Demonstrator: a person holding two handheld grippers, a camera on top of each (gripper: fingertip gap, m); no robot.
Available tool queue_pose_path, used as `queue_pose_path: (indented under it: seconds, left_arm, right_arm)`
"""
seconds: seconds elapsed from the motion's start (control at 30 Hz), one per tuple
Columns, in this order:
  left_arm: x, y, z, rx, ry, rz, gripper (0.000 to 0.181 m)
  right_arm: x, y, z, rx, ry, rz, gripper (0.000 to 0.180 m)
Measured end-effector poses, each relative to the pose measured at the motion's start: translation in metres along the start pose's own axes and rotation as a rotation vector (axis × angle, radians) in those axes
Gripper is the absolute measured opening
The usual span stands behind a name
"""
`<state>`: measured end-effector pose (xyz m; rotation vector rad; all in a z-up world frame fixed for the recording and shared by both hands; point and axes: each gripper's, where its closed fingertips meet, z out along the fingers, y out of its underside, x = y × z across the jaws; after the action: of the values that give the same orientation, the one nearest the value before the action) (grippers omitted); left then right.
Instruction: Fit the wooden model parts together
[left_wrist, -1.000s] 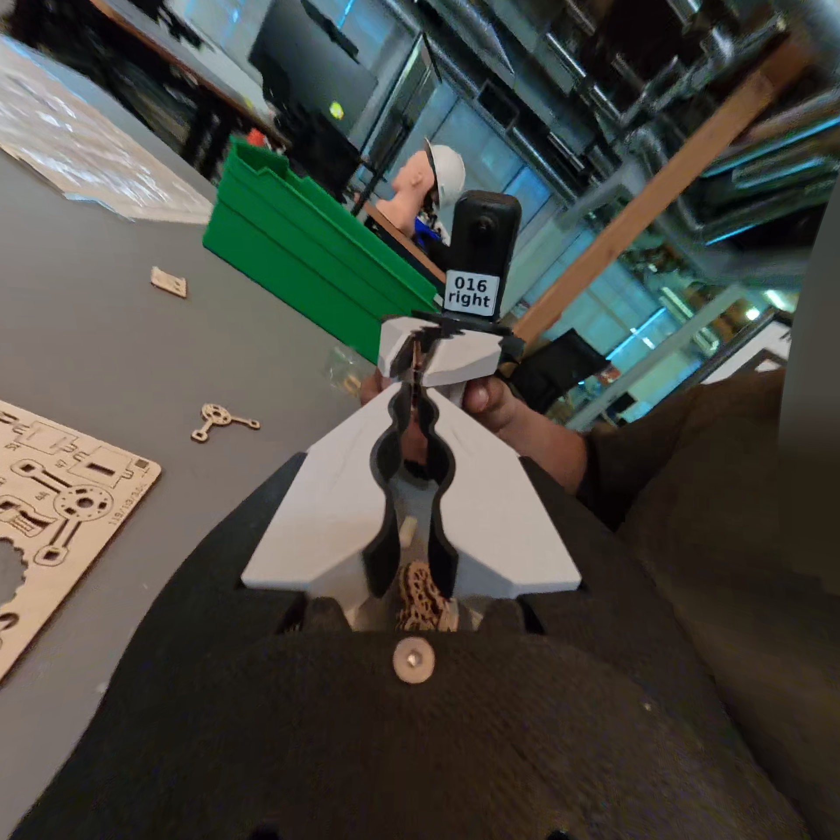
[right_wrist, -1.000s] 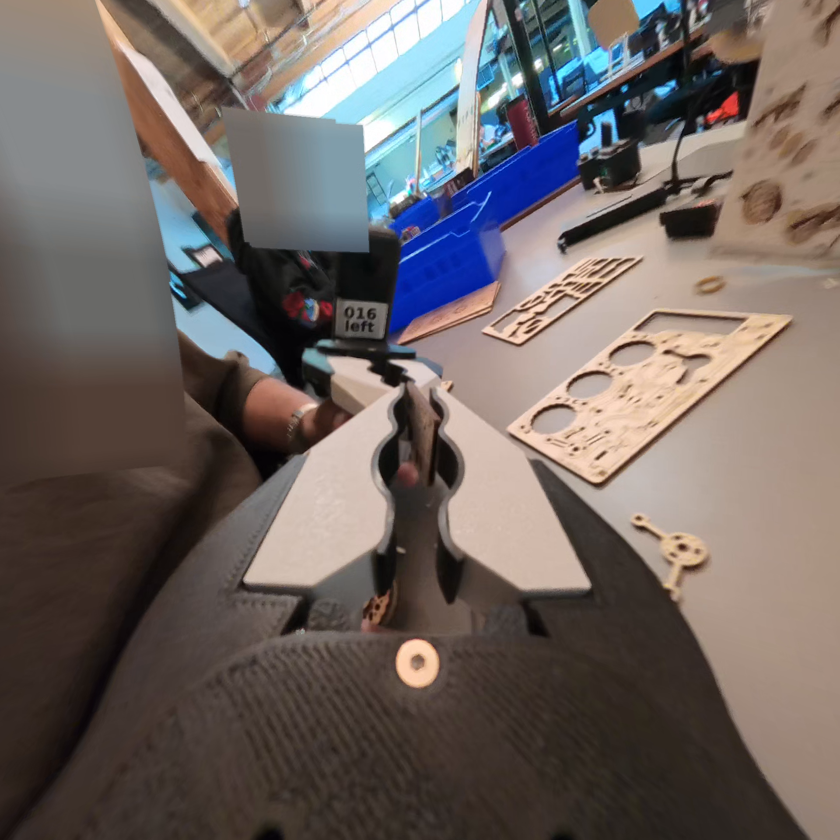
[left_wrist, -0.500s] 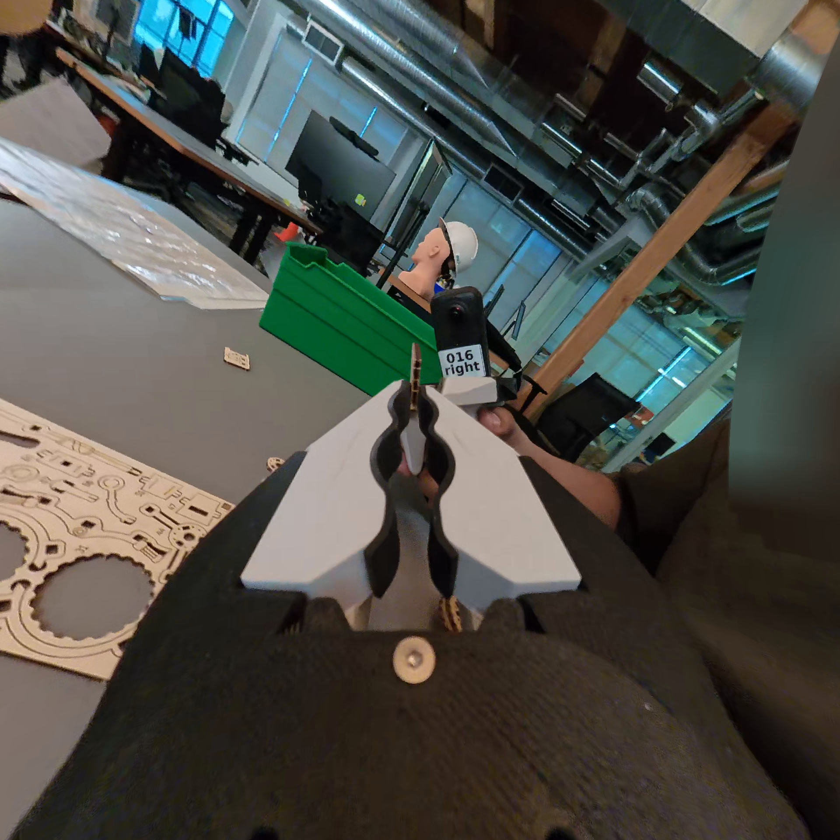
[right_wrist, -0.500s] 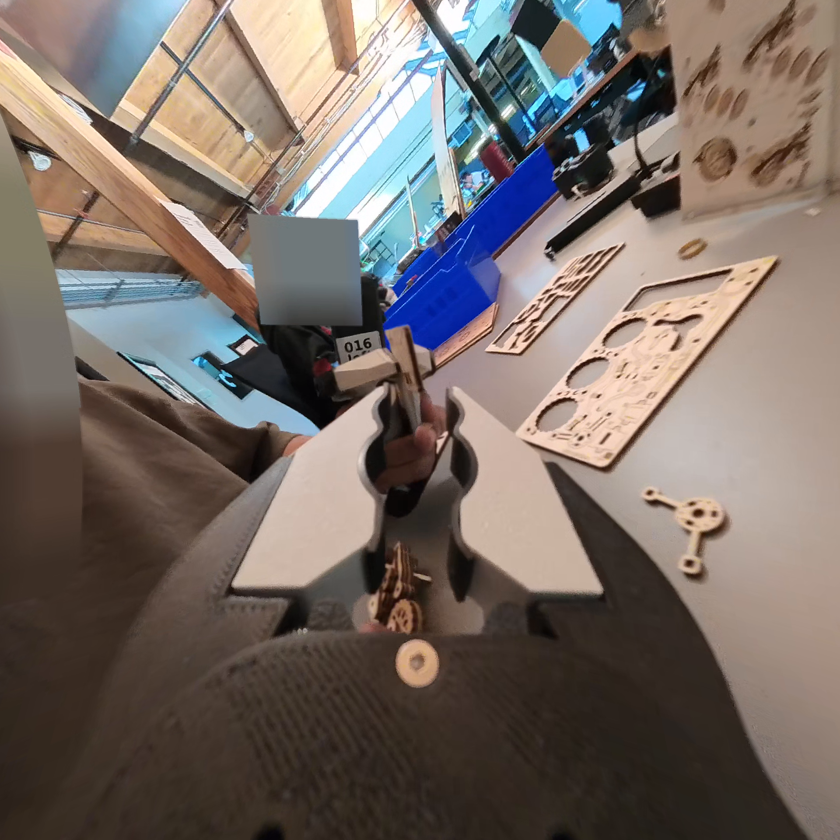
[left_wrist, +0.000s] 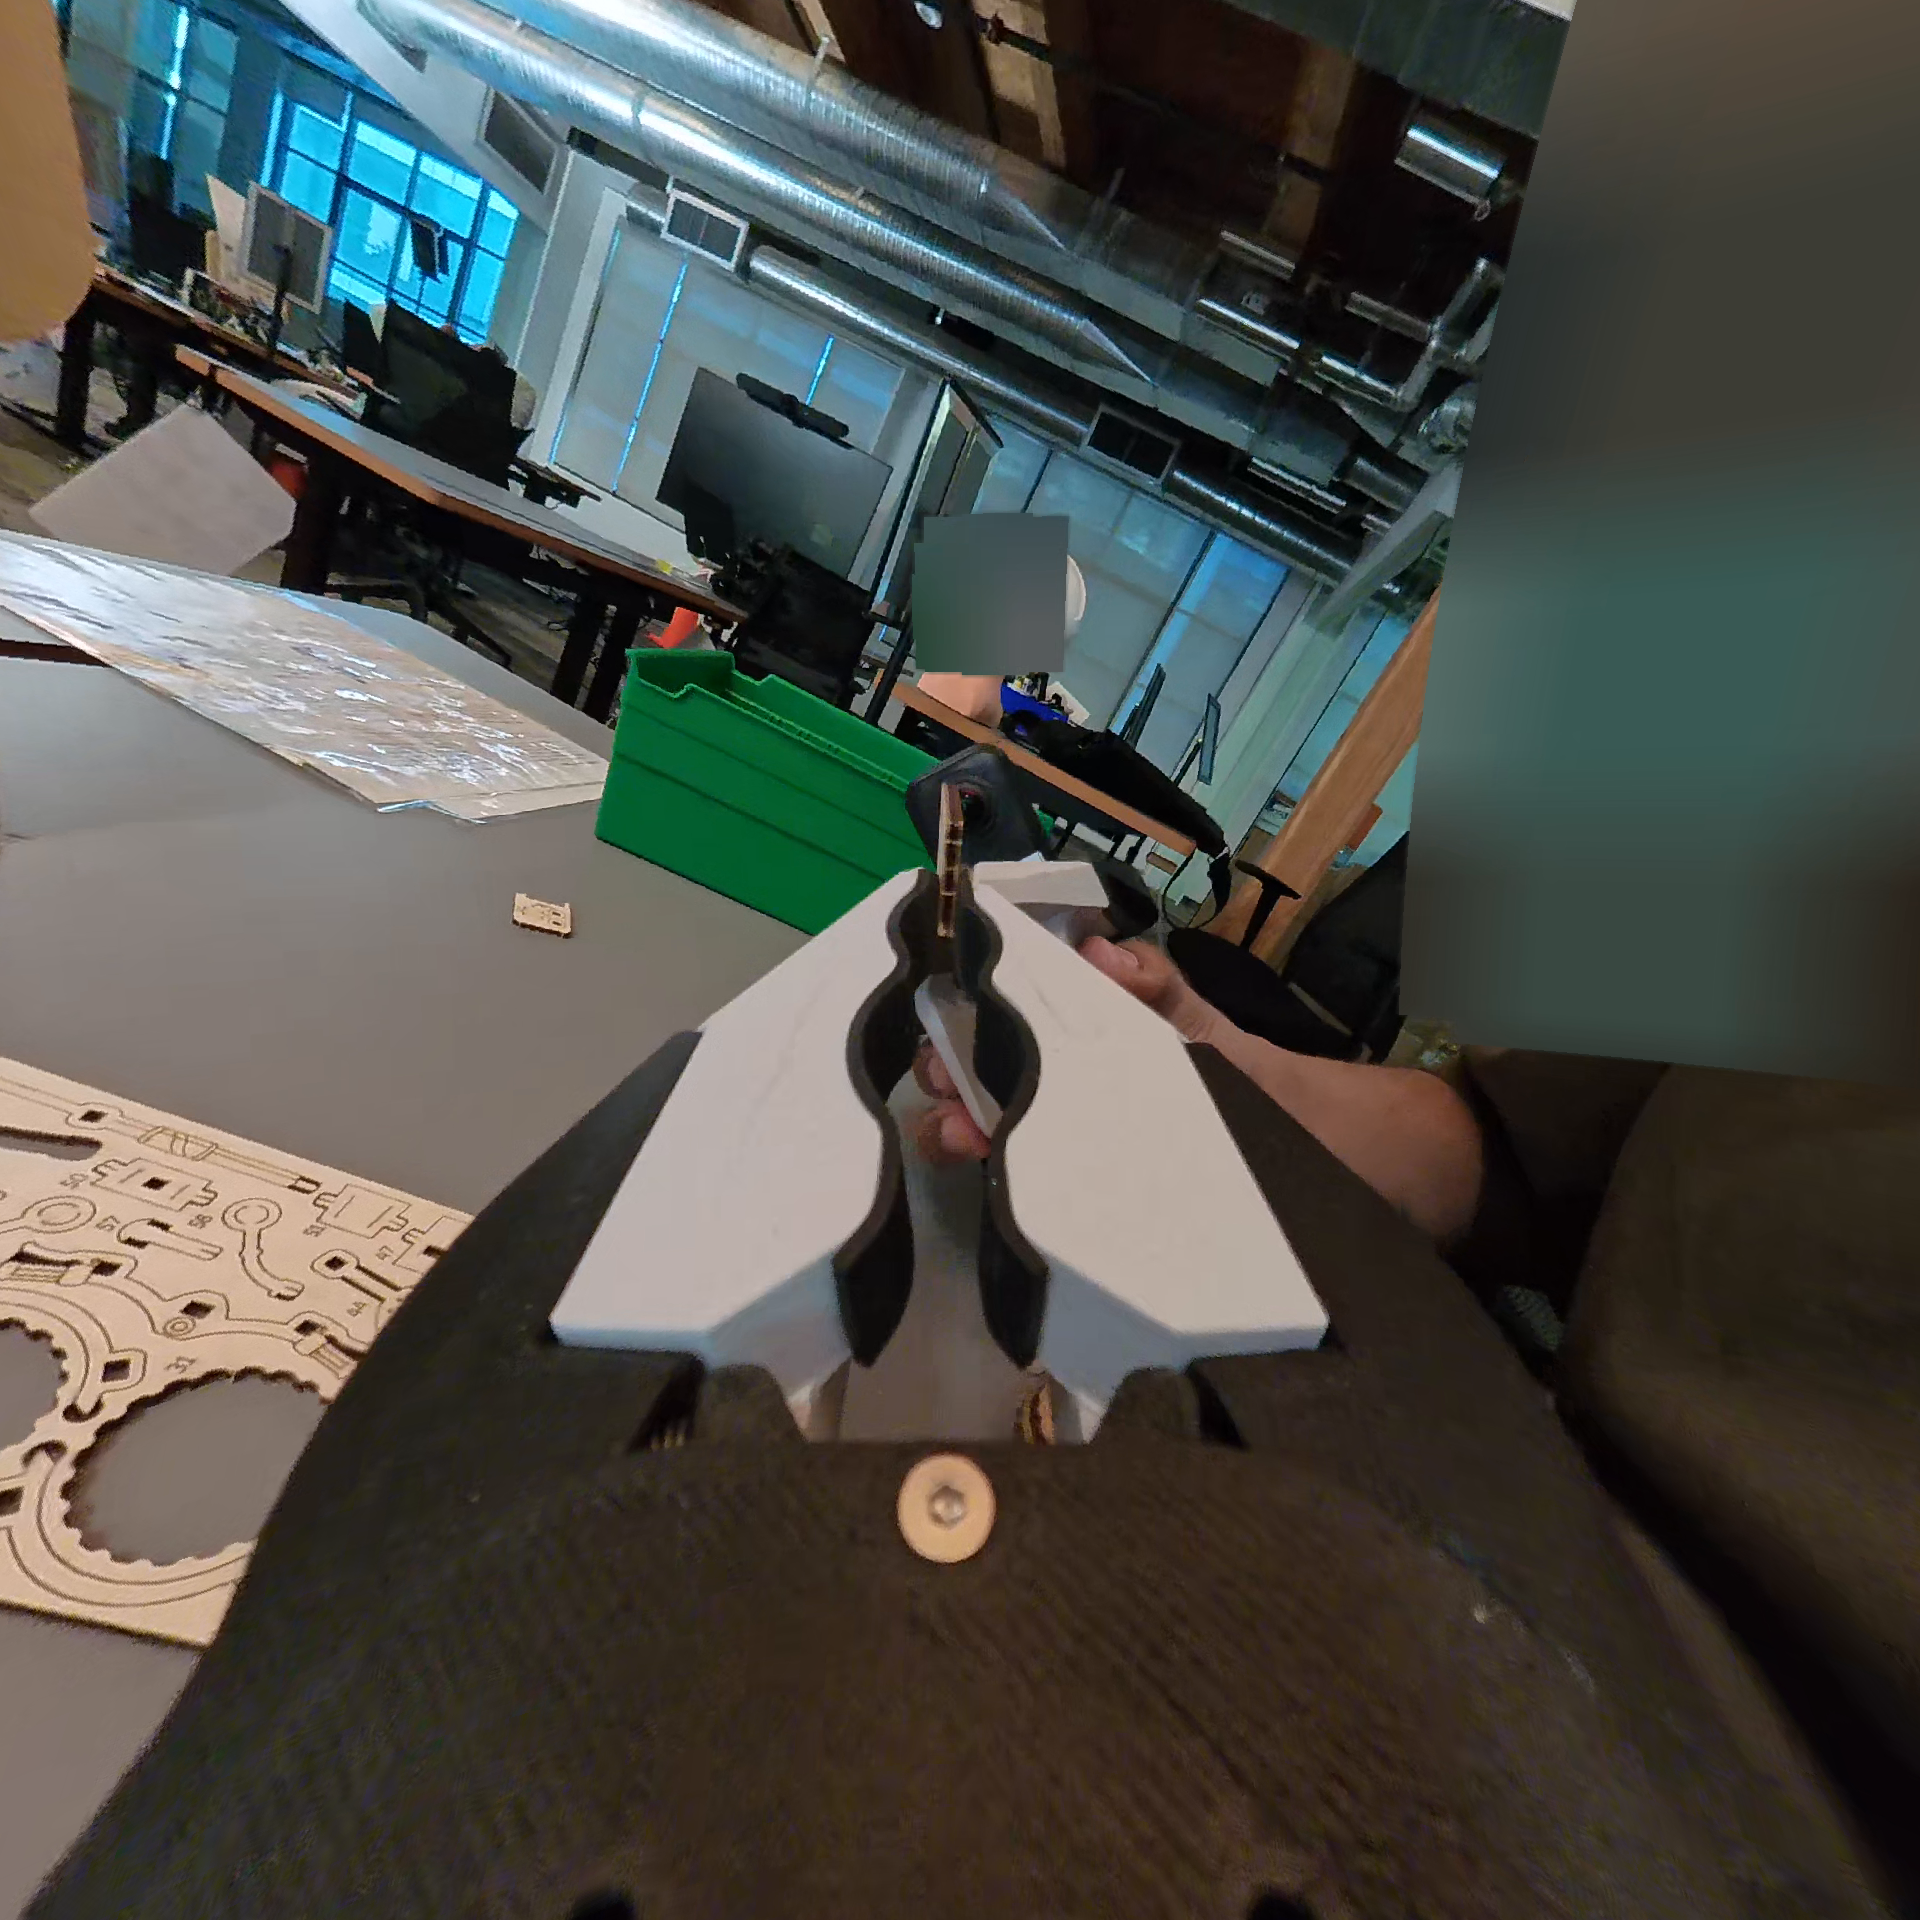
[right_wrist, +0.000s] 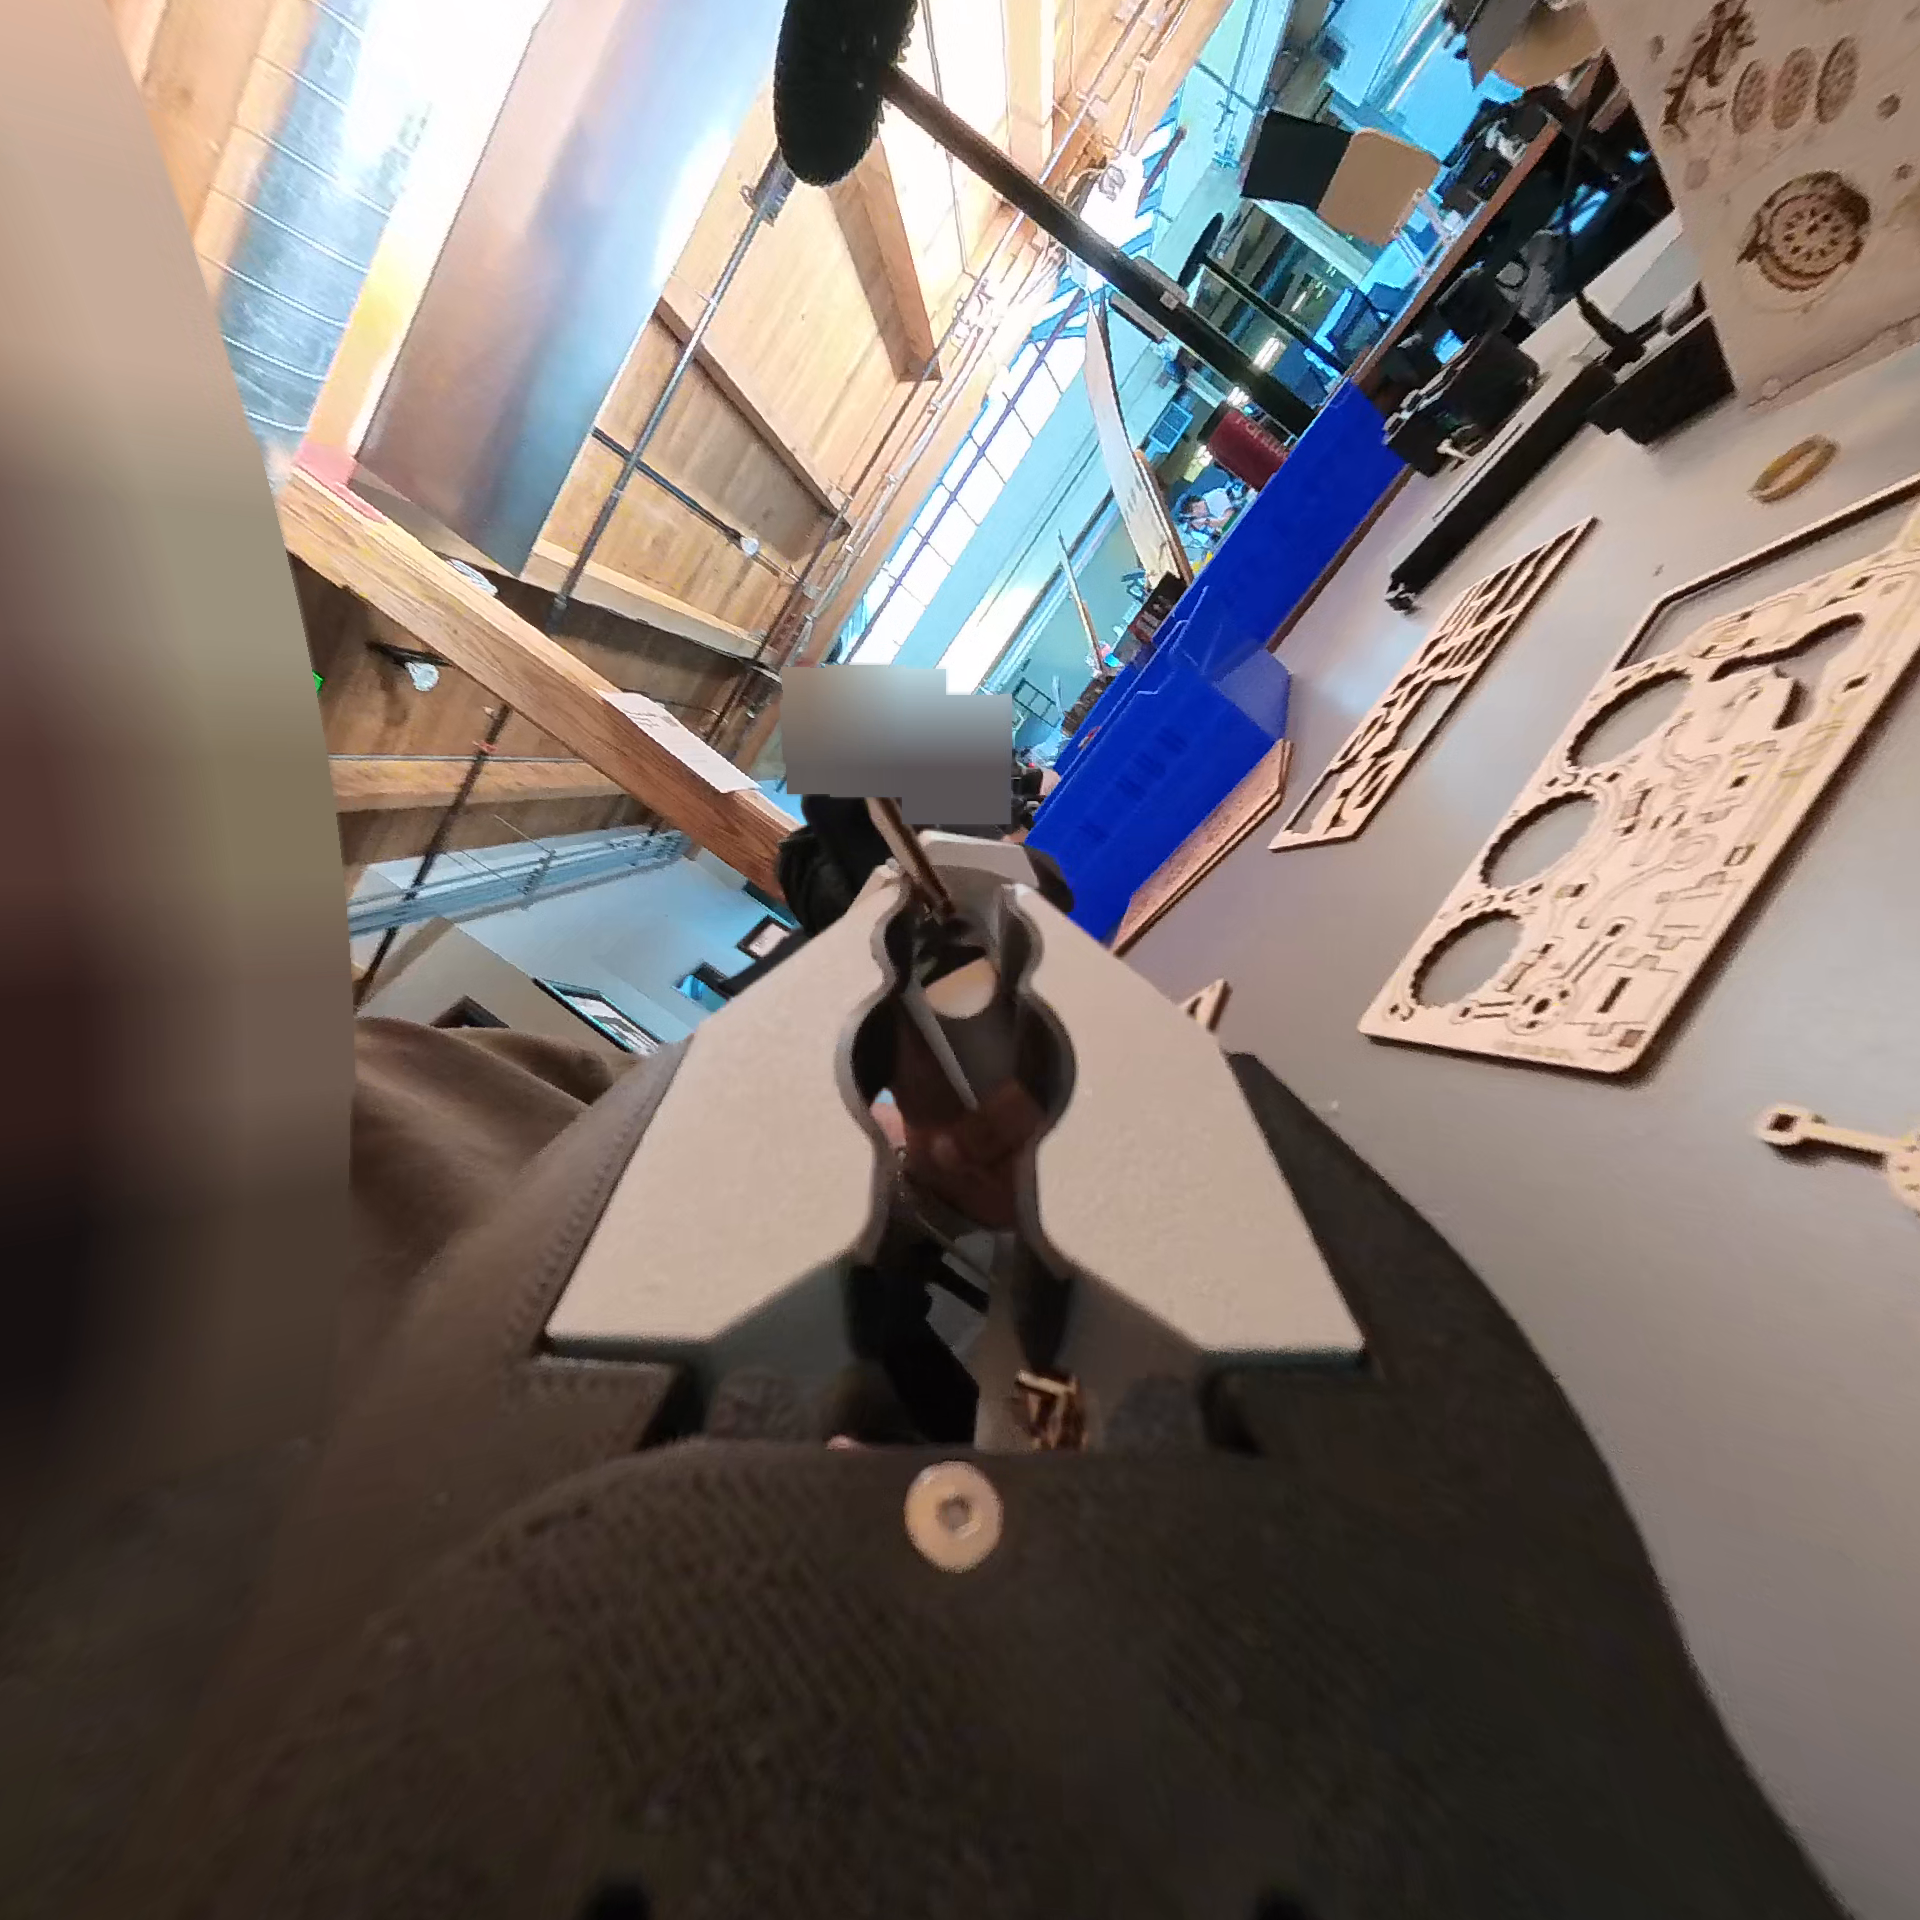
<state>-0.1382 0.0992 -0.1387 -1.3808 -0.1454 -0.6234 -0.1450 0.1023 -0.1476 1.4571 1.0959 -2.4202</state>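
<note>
Two grippers: they face each other tip to tip above the grey table (left_wrist: 260, 966), in the middle of both frames.
Left gripper (left_wrist: 945, 914): clamped on a thin wooden part (left_wrist: 948, 847), seen edge-on and upright, sticking out past the fingertips at frame centre.
Right gripper (right_wrist: 951, 914): jaws stand a little apart; the same part (right_wrist: 906, 842) shows just beyond its tips, tilted. I see no pinch on it from this side.
Change: one second ago both grippers were closed together around the part. Half a second ago the right one spread wide. It is now narrower again, and both views are tipped further up toward the ceiling.
Reading: the part now rests with the left gripper alone; probably a re-grip or a check of the joint. Whether anything is seated cannot be told edge-on.
Unused stock: punched plywood sheet (left_wrist: 208, 1278) at lower left of the left view; small loose piece (left_wrist: 542, 912) near the green bin (left_wrist: 748, 800); lever-shaped piece (right_wrist: 1829, 1138) at right edge of the right view.
Next: likely right gripper closes and presses.
</note>
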Motion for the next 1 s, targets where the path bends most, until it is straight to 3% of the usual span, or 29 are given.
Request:
queue_pose_path:
  seconds: [0.23, 0.87, 0.9, 1.0]
  left_arm:
    - [0.0, 0.001, 0.0, -0.03, -0.052, 0.146, 0.001]
    - [-0.011, 0.012, 0.001, -0.09, -0.115, 0.211, 0.0]
    - [-0.013, 0.009, 0.0, -0.071, -0.125, 0.211, 0.001]
    - [-0.019, -0.003, -0.004, -0.041, -0.143, 0.183, 0.001]
  right_arm:
    - [0.001, 0.001, 0.0, 0.014, -0.004, 0.024, 0.008]
    - [0.019, 0.008, -0.005, -0.053, 0.083, 0.123, 0.01]
    - [0.021, 0.01, -0.006, -0.071, 0.098, 0.122, 0.0]
    - [0.031, 0.015, -0.008, -0.09, 0.147, 0.115, 0.0]
